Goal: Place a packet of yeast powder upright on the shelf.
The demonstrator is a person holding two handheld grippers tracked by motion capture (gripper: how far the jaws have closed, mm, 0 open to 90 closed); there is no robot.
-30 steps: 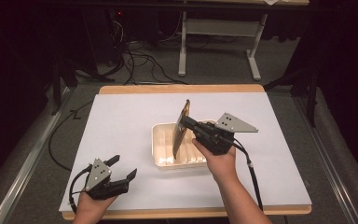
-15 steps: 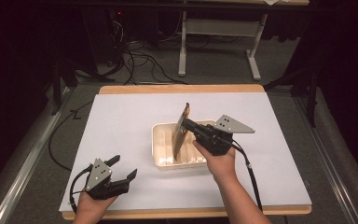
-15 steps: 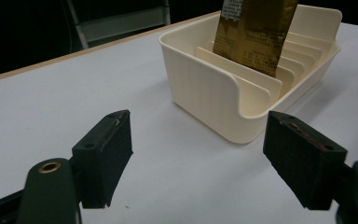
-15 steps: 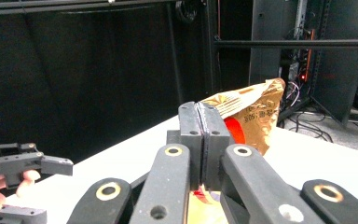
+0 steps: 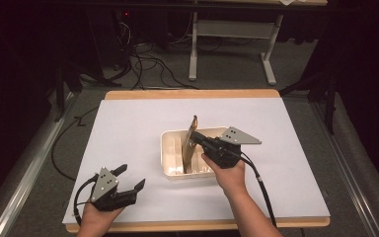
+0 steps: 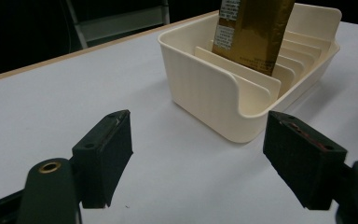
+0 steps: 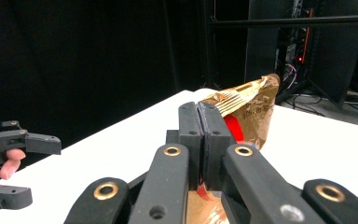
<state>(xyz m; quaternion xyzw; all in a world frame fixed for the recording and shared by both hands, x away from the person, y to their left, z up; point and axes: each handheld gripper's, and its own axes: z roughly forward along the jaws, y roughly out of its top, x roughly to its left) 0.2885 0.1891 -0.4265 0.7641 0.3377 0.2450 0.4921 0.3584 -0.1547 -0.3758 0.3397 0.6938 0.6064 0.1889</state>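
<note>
Near the table's [image 5: 128,128] front left corner the left gripper [image 5: 123,183] rests with its jaws wide apart, holding nothing, well apart from the tray. Toward the middle, the cream slotted tray [image 5: 170,153] holds the gold packet [image 5: 190,143] on edge, long axis upright, between dividers. The right gripper [image 5: 197,139] is clamped on the packet's upper edge, so the packet hangs below its jaws.

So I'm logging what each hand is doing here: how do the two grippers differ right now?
The left gripper is open, its jaws spread wide with nothing between them; the right gripper is shut on the gold packet. The left gripper sits near the table's front edge, short of the cream tray; the right gripper is above that tray. Both are black and hand-held.
</note>
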